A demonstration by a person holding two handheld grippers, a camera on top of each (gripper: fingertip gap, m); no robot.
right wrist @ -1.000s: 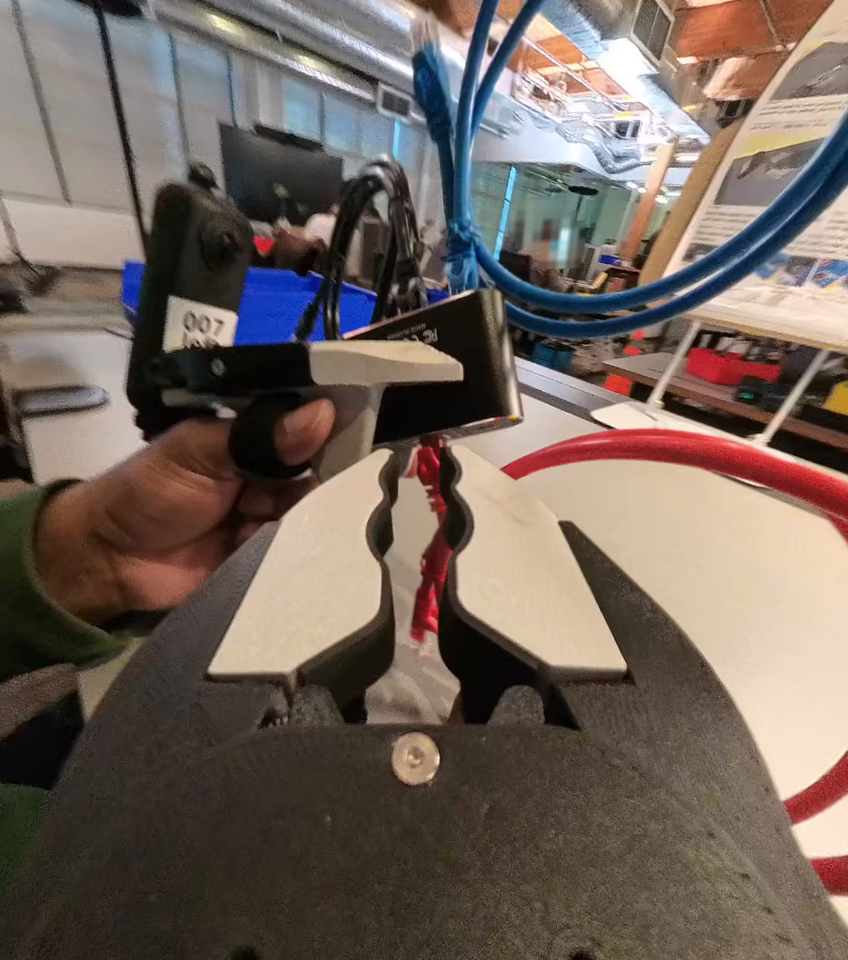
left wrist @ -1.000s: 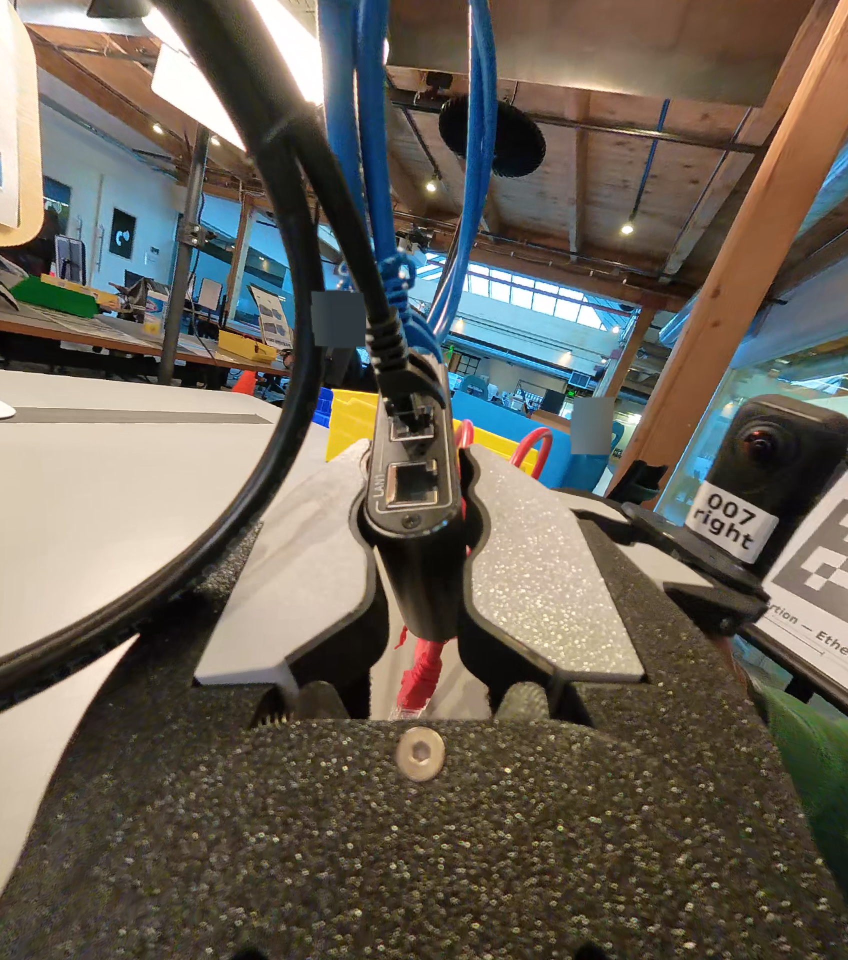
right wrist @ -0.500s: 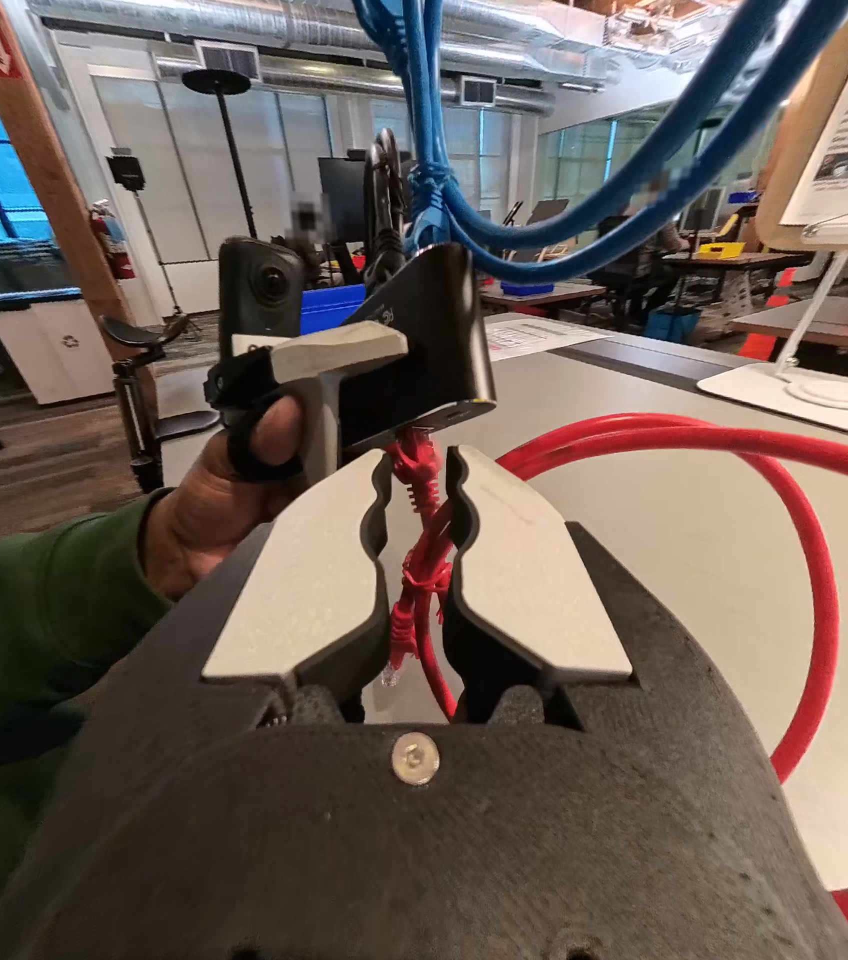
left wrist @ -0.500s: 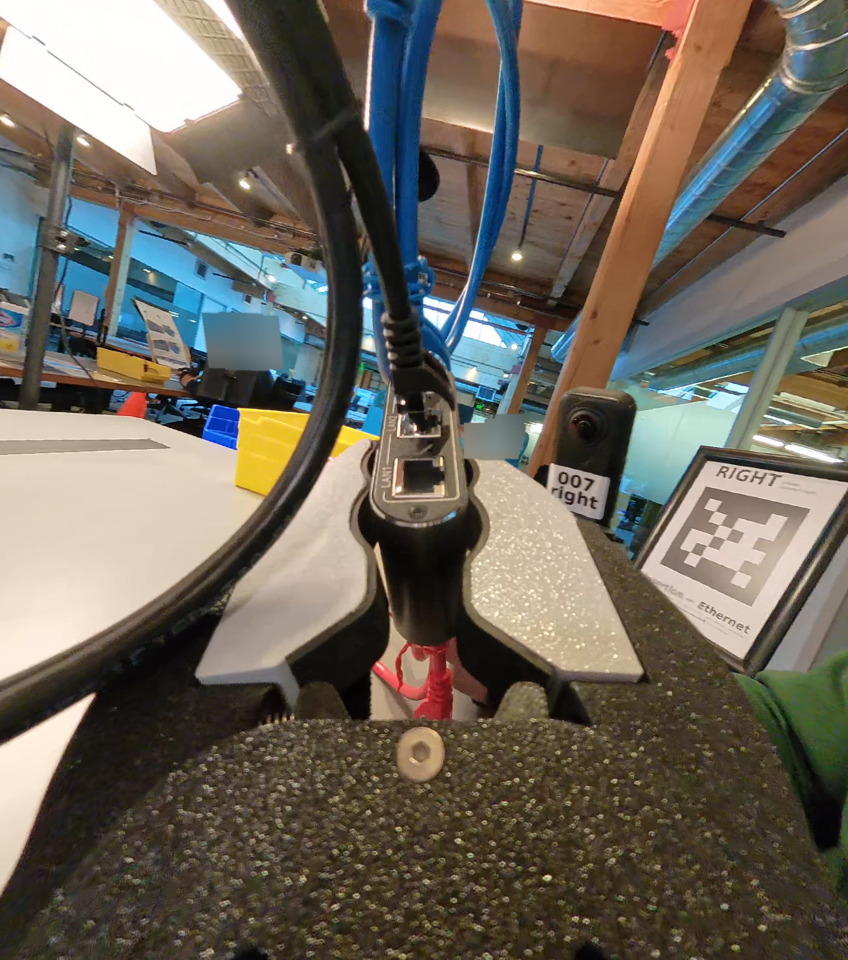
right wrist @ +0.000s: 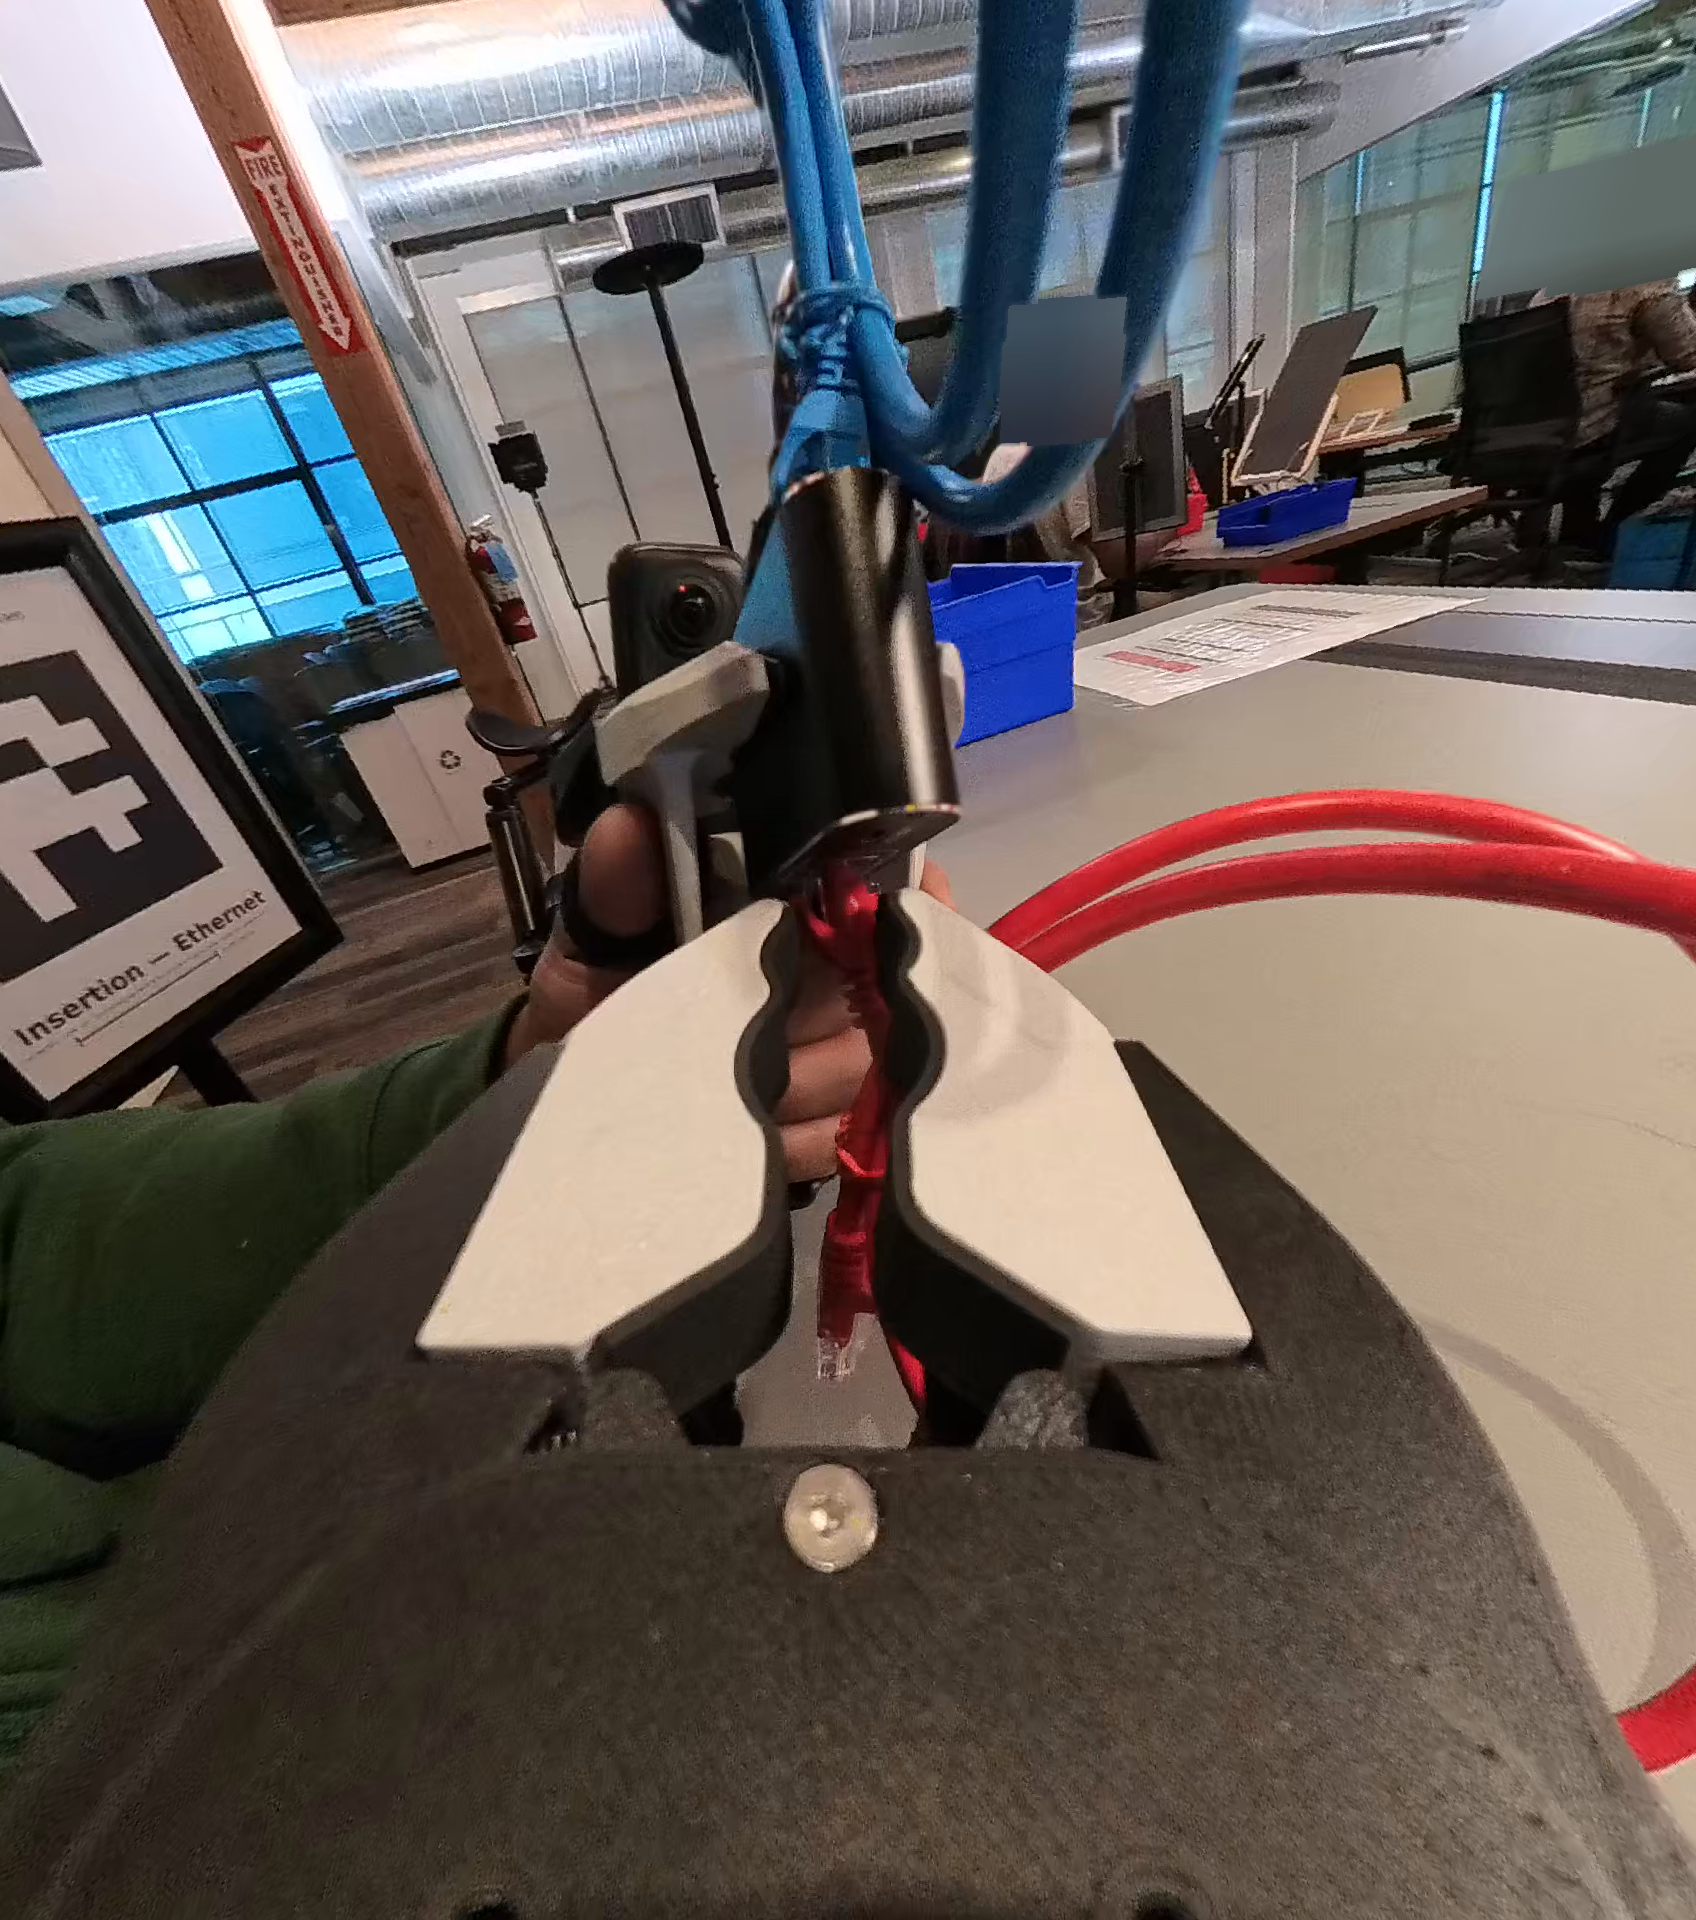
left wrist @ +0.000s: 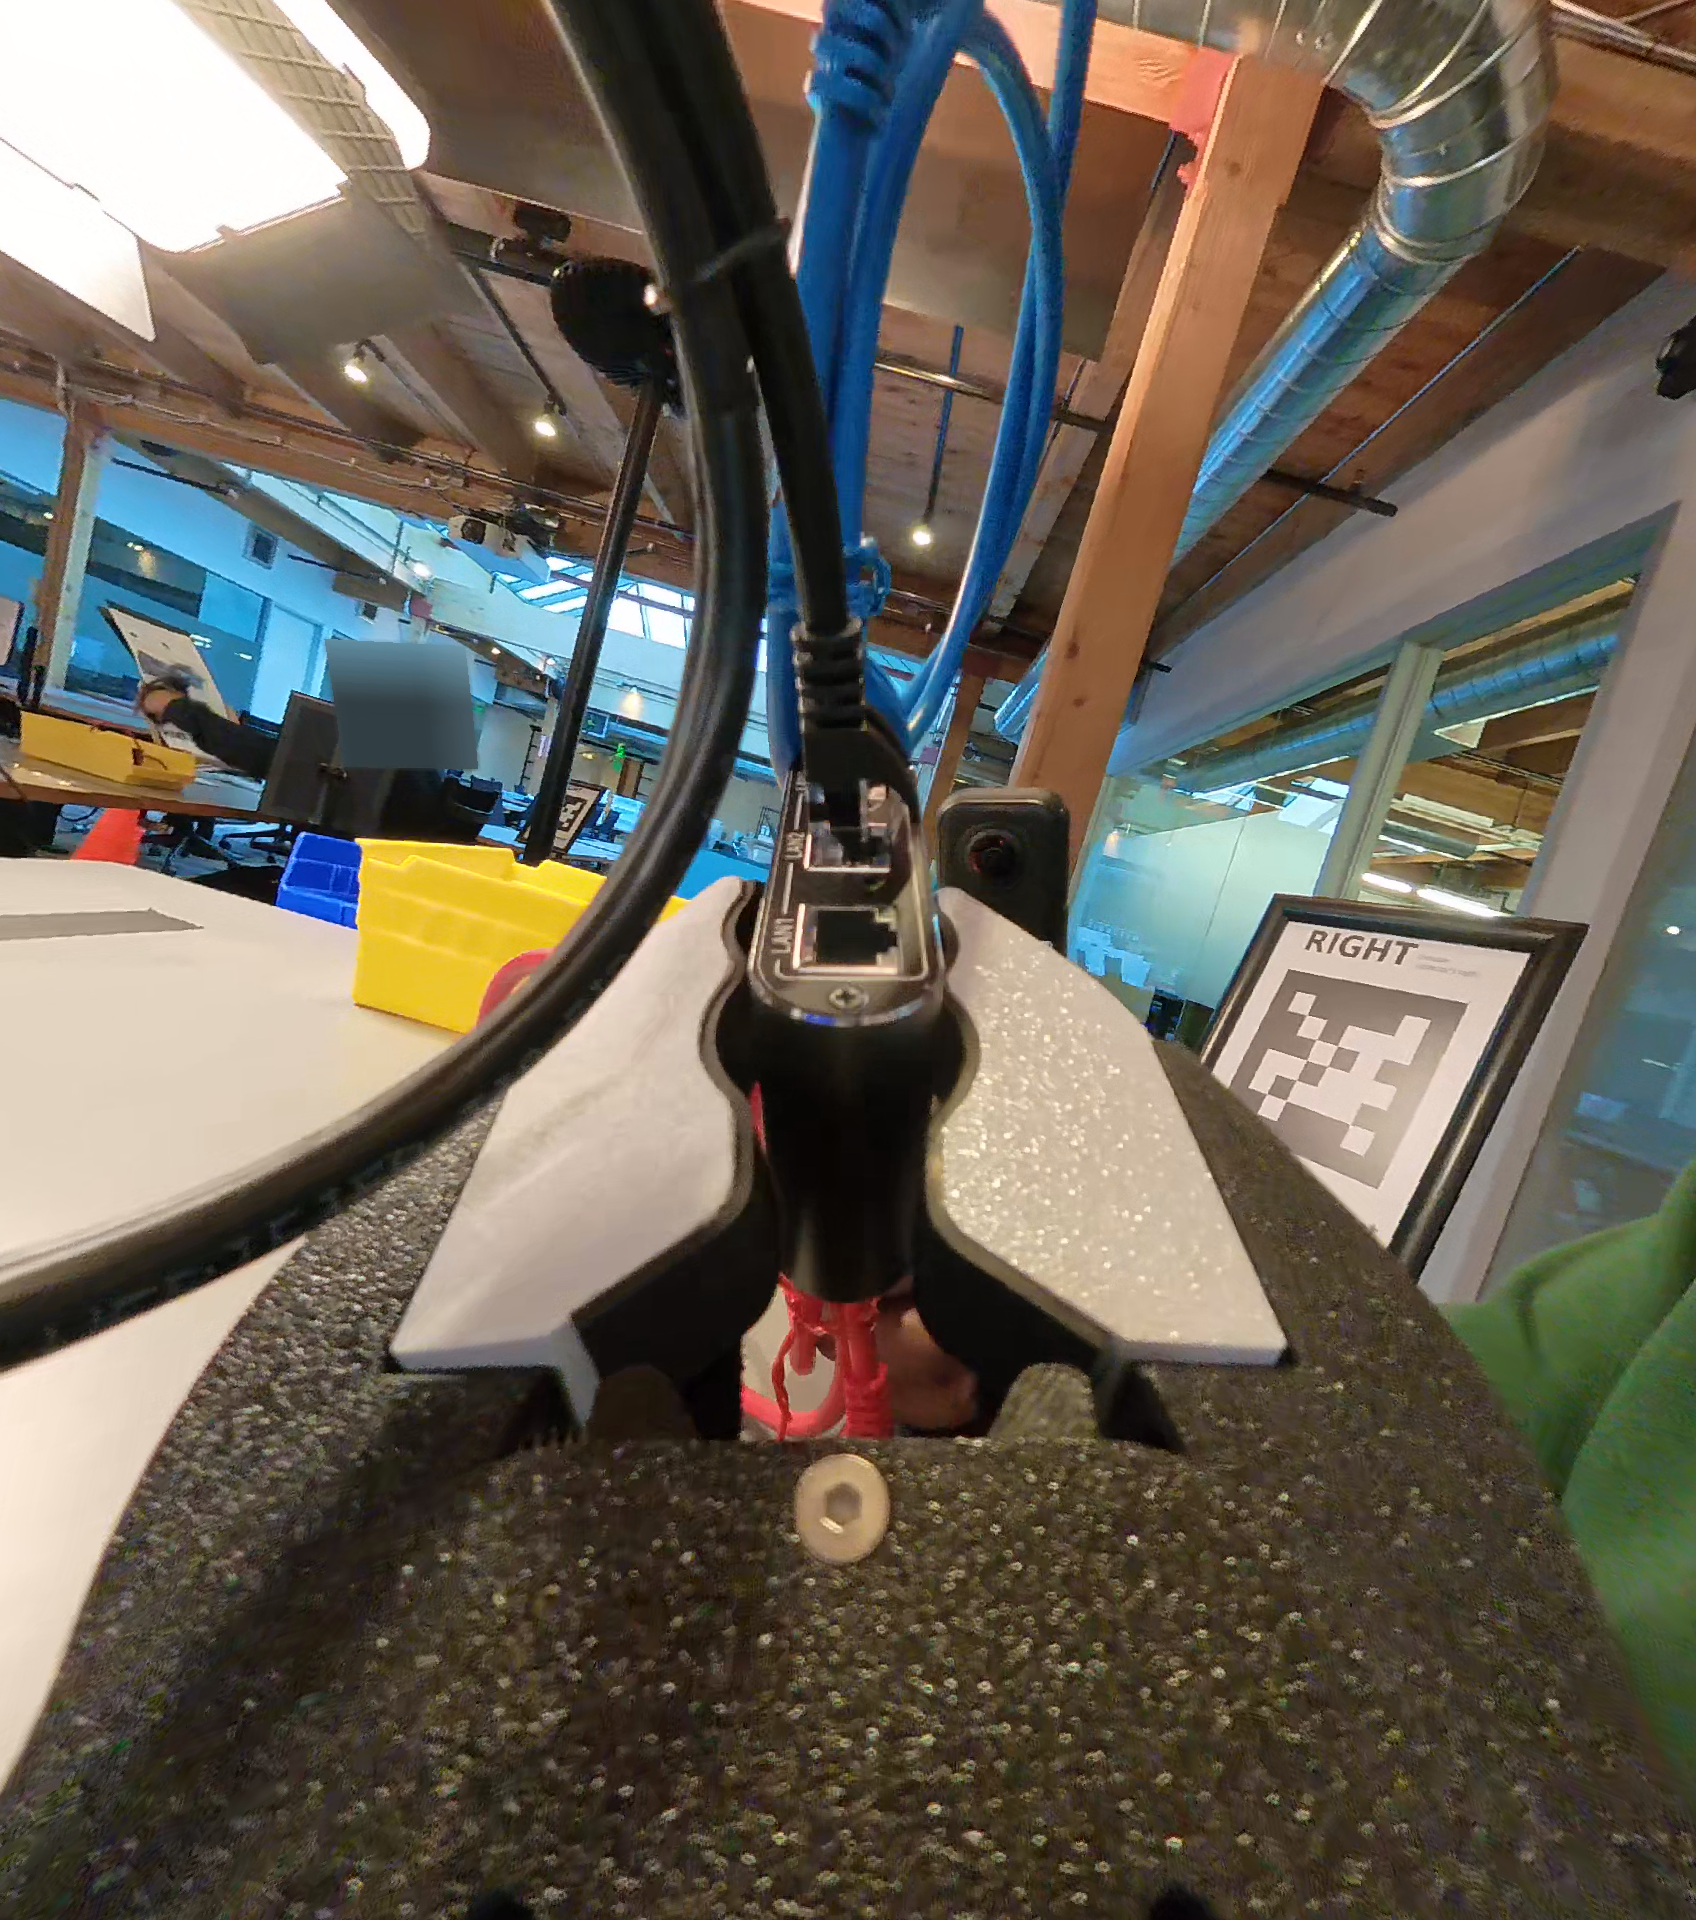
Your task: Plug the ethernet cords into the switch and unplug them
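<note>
My left gripper (left wrist: 842,940) is shut on the black switch (left wrist: 844,1101) and holds it above the table. The switch's end face shows two ports. A black cord (left wrist: 719,520) is plugged into the upper one and the lower port (left wrist: 849,935) is empty. Blue cords (left wrist: 927,312) hang from the switch's far side. My right gripper (right wrist: 842,925) is shut on the red ethernet cord (right wrist: 859,1091), just below the switch (right wrist: 865,665). The red plug's tip touches the switch's lower end, and I cannot tell if it is seated. The red cord loops over the table (right wrist: 1446,862).
The grey table (right wrist: 1343,1091) lies to the right in the right wrist view. On it are a yellow bin (left wrist: 449,935), a blue bin (right wrist: 1010,644) and a paper sheet (right wrist: 1239,634). A framed marker sign (right wrist: 44,810) stands beside the table. A green sleeve (right wrist: 96,1247) holds the left gripper.
Both grippers have swung round together, and the switch now points end-on at the right gripper. The red plug has risen to the switch's lower end. Both keep their hold.
</note>
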